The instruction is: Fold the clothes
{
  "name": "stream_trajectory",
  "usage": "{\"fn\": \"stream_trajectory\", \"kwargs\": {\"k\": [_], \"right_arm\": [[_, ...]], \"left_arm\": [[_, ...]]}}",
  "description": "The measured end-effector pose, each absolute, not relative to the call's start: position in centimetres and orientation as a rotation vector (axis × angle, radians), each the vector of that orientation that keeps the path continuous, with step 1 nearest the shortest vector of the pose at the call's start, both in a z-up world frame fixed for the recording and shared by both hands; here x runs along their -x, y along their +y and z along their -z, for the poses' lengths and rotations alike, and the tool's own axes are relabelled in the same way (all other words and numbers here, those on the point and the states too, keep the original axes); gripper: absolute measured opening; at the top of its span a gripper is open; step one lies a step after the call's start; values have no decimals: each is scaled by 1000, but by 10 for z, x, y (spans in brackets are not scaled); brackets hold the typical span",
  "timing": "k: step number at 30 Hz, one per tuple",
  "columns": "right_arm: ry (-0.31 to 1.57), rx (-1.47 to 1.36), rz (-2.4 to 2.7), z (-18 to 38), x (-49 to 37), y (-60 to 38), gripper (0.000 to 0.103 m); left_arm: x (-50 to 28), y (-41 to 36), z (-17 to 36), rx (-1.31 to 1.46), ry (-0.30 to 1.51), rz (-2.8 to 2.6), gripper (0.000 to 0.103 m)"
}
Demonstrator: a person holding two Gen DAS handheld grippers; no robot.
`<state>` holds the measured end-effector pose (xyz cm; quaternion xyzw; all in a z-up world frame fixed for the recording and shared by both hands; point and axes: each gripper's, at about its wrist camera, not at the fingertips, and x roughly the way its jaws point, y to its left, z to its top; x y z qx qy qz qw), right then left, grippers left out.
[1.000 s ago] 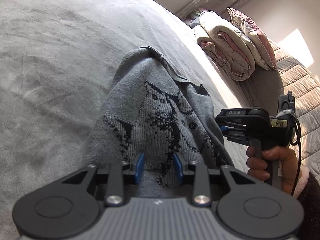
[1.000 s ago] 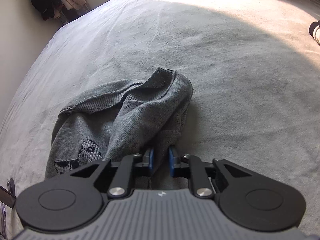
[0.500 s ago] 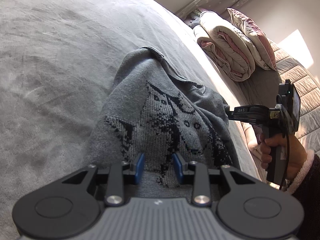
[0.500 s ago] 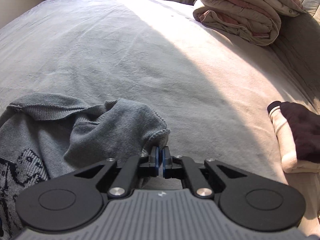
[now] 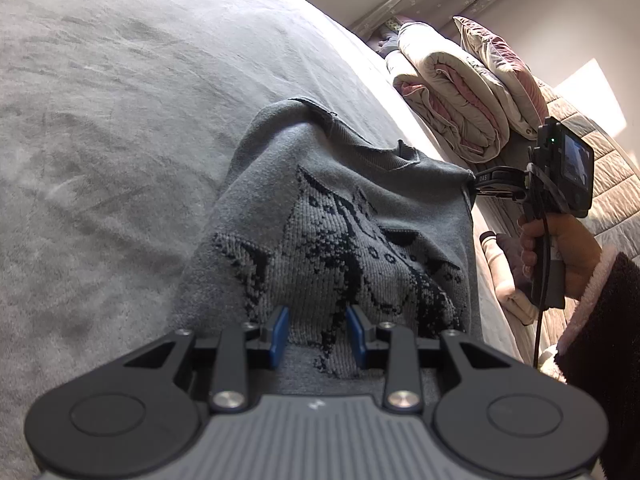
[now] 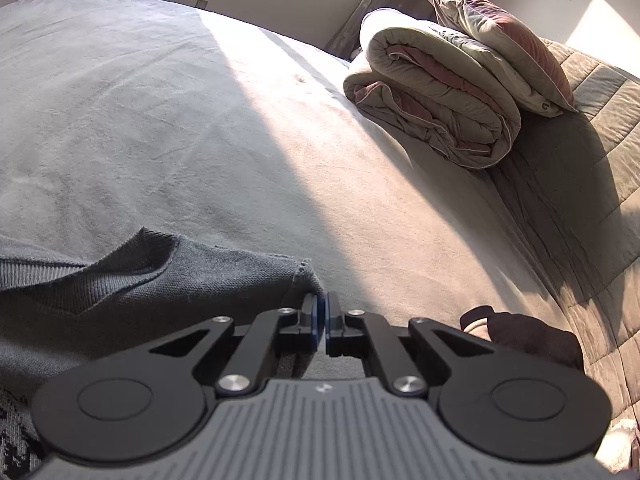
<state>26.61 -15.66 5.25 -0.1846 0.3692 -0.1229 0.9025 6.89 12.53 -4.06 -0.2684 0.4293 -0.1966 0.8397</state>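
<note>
A grey knit sweater point(image 5: 360, 216) with a black pattern lies on the grey bed point(image 5: 120, 120). Its near part runs up between the blue pads of my left gripper point(image 5: 318, 336), which press on a thick fold of it. In the left wrist view my right gripper point(image 5: 477, 186), held by a person's hand point(image 5: 560, 248), pinches the sweater's far right corner and holds it stretched out. In the right wrist view the right gripper point(image 6: 322, 314) has its pads together on the sweater's edge point(image 6: 304, 276). The rest of the sweater point(image 6: 160, 280) spreads to the left.
A folded quilt point(image 6: 432, 100) with a pillow point(image 6: 500, 48) on top lies at the bed's far right. A dark garment with a cream cuff point(image 6: 520, 336) lies near the right gripper. A quilted cover point(image 6: 600, 168) lines the right side. Sunlight crosses the bed.
My right gripper shut on the sweater's edge, then swung right and up with it, drawing that side of the sweater out flat. The left gripper kept still.
</note>
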Motion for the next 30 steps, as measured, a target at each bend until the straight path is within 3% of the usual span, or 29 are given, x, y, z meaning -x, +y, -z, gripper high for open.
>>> {"fn": "stream_trajectory", "kwargs": {"k": [20,30], "right_arm": [[918,186,-144,-82,-242,-69,3],[1058,112,-275,-58,-233,-33,8]], "left_arm": [[-69,121,39,543,903,400,33],[-70,119,39,547,904,401,33]]}}
